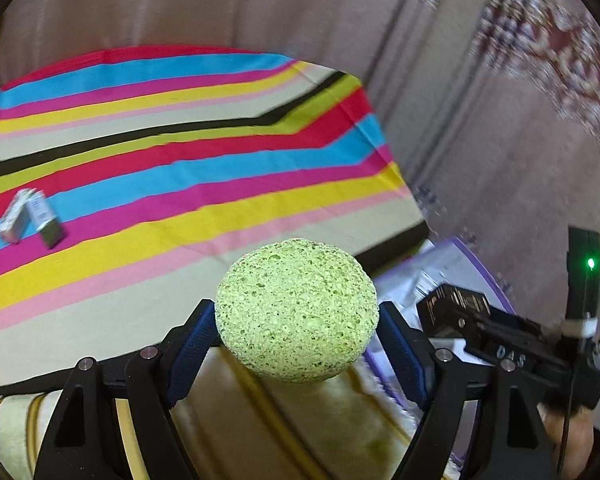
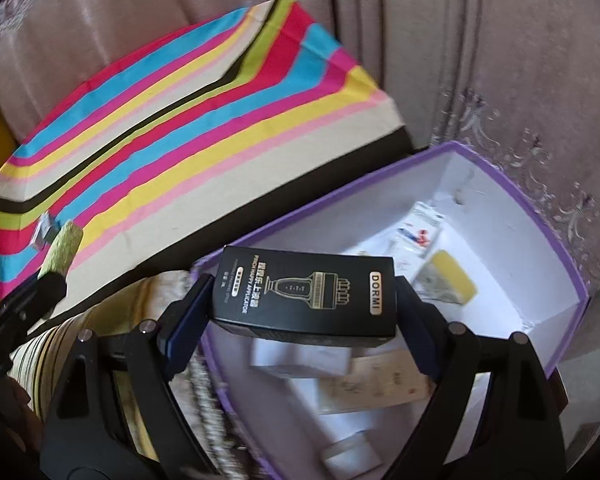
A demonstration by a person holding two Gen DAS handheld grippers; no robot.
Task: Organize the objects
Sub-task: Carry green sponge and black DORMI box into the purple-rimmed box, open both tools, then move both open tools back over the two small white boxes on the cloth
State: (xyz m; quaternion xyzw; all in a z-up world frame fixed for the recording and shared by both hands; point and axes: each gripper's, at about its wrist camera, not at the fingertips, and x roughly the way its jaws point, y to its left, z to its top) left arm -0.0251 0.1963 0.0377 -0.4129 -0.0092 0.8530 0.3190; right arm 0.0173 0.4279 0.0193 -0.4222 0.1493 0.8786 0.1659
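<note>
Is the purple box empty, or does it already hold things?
Not empty: the purple box holds a yellow packet and several white cartons.

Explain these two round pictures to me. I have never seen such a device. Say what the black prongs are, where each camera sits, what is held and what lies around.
There is no robot here: a person holds a hand-held claw in each hand, and a fisheye camera on each looks forward along its two fingers, hence the round, bent pictures.

The left wrist view shows the left claw shut on a green sponge. Beyond it lies a striped cloth with two small packets on it.

The right wrist view shows the right claw shut on a black box marked DORMI, held above an open purple bin. The bin already holds cartons and packets, blurred. At that view's left edge you see the sponge and the left claw again.
</note>
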